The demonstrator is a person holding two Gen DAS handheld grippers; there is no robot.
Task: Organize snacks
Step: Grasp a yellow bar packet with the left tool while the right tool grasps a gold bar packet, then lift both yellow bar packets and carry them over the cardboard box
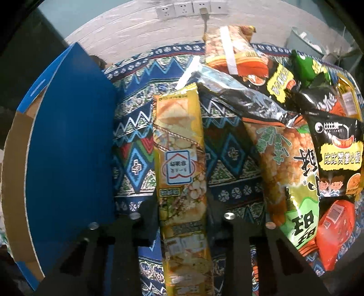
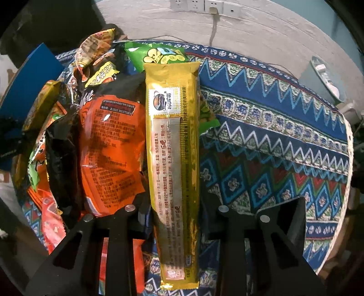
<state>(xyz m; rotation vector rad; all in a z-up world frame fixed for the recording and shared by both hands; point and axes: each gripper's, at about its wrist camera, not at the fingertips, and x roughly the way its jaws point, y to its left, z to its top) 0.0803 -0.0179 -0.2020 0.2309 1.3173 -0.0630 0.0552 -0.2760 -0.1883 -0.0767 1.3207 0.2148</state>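
Both wrist views close, forward-facing; share snack pile (image 1: 284, 127), wall sockets (image 2: 204, 5).

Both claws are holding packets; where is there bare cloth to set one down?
Two patches are free: the cloth right of the right claw's yellow packet, out to the table edge, and the strip between the blue box and the left claw's yellow packet. The snack pile between them is crowded.

Dim, cool indoor light reaches both my wrist views; glare streaks the silver foil bag (image 1: 238, 95) and orange packet (image 2: 111, 141). Fisheye bends the far wall (image 2: 261, 25), corners go black, and near edges blur.
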